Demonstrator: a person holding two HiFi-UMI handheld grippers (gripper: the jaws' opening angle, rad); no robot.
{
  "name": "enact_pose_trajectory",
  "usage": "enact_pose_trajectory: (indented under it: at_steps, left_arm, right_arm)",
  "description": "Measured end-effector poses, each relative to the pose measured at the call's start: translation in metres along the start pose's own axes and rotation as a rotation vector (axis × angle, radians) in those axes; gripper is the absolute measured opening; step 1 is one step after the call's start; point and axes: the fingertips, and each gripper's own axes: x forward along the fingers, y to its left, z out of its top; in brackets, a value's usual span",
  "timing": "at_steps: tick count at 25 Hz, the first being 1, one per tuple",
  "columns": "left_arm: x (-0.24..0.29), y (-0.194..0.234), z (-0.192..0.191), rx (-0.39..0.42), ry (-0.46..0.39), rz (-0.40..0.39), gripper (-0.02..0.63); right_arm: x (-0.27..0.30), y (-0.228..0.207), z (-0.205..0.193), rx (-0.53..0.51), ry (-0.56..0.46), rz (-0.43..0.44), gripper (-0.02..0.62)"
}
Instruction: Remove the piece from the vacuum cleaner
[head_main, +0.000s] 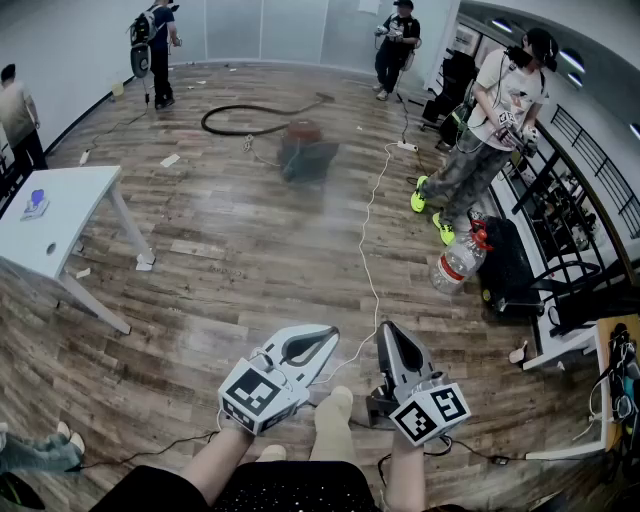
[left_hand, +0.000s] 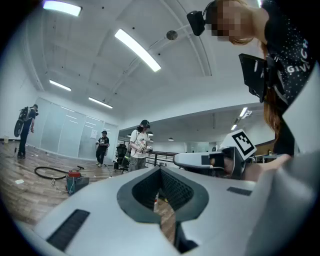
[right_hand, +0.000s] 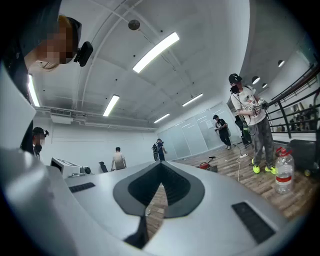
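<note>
Vacuum cleaner (head_main: 305, 150), one; hose (head_main: 208, 122), one

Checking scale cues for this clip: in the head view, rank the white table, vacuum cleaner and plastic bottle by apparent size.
1. white table, clearly largest.
2. vacuum cleaner and plastic bottle look nearly alike; the vacuum cleaner stands farther from the camera, so their order is unsure.

A small canister vacuum cleaner (head_main: 305, 150), red on top with a dark body, stands upright on the wooden floor (head_main: 230, 250). Its black hose (head_main: 240, 118) lies just beside it in a loose loop. The picture is too blurred to show whether the two are joined.
</note>
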Motion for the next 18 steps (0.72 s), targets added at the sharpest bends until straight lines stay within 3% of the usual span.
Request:
enact_pose_trajectory:
  at_steps: [7, 12, 18]
  left_arm:
    - [0.108, 0.042, 0.002, 0.006, -0.015, 0.050, 0.008]
    - [0.187, 0.066, 0.008, 0.011, -0.042, 0.122, 0.008]
    - [0.236, 0.085, 0.002, 0.010, -0.035, 0.179, 0.008]
  right_arm:
    - [0.056, -0.091, 0.025, -0.026, 0.039, 0.080, 0.009]
    - [0.082, -0.166, 0.041, -0.053, 0.085, 0.080, 0.009]
    - [0.099, -0.224, 0.043, -0.007, 0.103, 0.112, 0.009]
